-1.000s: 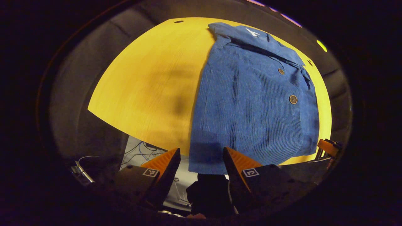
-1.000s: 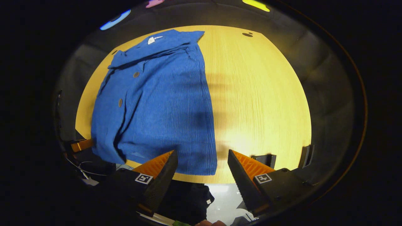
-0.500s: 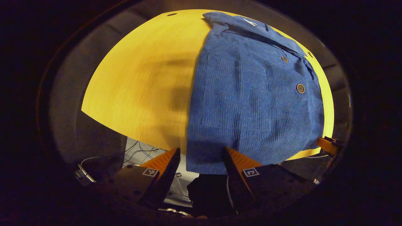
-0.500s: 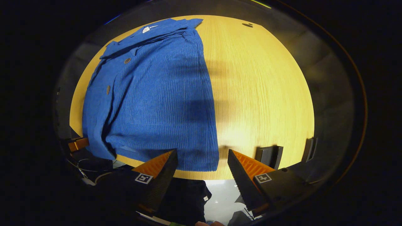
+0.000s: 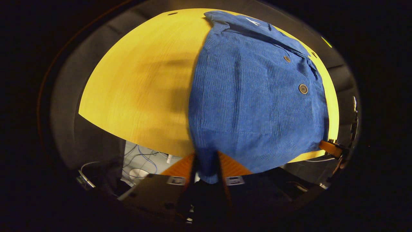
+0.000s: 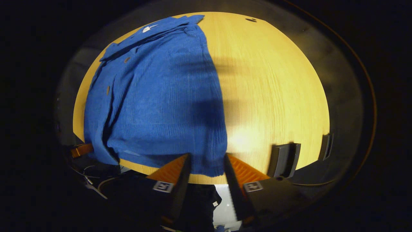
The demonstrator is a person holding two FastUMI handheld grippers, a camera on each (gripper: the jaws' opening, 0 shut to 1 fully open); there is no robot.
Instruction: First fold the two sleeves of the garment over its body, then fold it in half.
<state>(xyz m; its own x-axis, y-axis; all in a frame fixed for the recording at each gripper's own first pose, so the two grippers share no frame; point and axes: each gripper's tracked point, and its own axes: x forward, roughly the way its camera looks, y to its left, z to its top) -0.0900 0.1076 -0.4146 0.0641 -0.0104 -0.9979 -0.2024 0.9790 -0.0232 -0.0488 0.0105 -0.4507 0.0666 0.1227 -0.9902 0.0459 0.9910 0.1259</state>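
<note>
Left hand-held gripper (image 5: 206,167) pinches blue garment (image 5: 254,96) hem; collar tag (image 5: 253,22) unreadable.

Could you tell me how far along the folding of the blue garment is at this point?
The sleeves look already folded in: the garment lies as a narrow rectangle on the table. In hand: the left gripper is shut on the hem corner, and the right gripper is closing around the other but is not yet shut. The fold in half remains.

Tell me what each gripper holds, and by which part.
The left gripper pinches the shirt by its near hem corner. The right gripper straddles the other hem corner, not yet shut.
</note>
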